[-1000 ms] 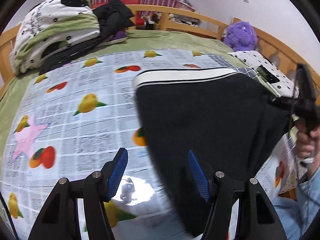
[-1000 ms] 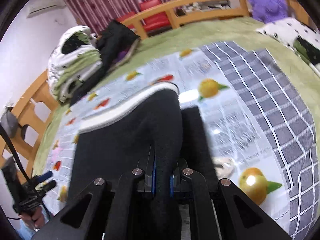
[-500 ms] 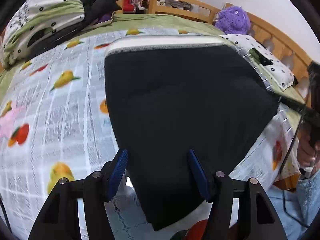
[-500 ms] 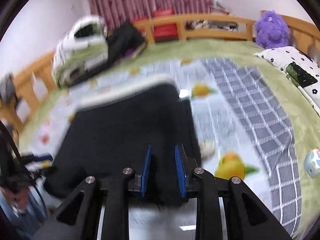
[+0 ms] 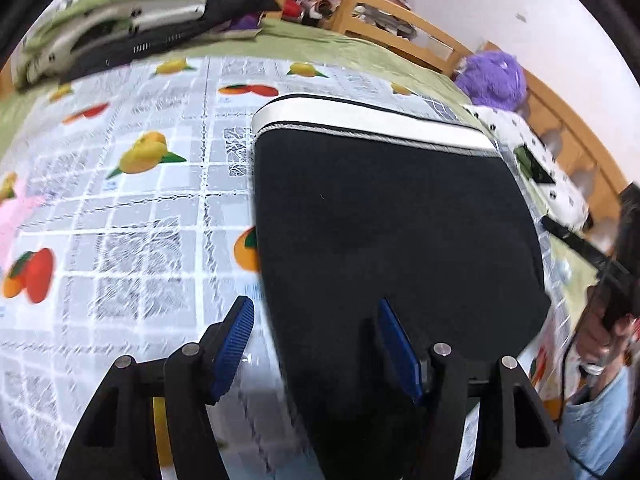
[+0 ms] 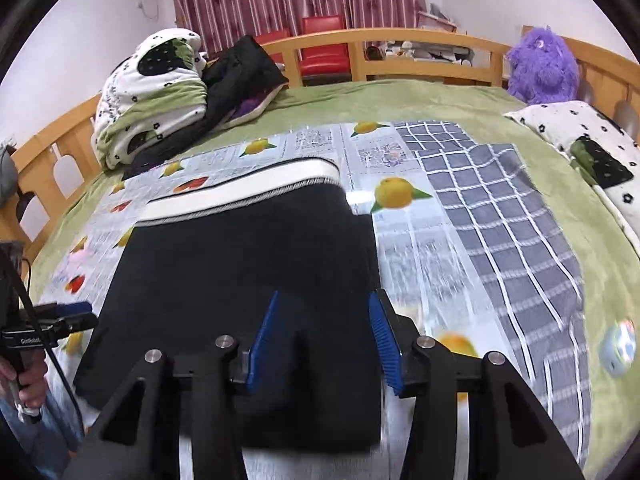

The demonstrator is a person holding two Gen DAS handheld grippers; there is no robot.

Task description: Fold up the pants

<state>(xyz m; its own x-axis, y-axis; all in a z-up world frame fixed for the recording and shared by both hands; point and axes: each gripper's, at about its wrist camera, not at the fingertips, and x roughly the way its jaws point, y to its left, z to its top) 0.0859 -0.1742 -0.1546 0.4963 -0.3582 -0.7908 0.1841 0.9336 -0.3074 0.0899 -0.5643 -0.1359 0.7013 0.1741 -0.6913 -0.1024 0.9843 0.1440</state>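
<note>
Folded flat beside the purple plush toy (image 6: pixel 542 68) — black pants (image 6: pixel 248 280) near done; right gripper (image 6: pixel 324 342) just opening, left gripper (image 5: pixel 316 348) wide, neither clamping cloth.

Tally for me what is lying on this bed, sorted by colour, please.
Black: 2, the folded black pants with a white waistband and a heap of black clothing.
Purple: 1, a fluffy purple plush toy.
Green and white: 1, a bundled green-and-white quilt.
White with black dots: 1, a spotted pillow.
Grey: 1, a grey checked cloth.
Total: 6.
</note>
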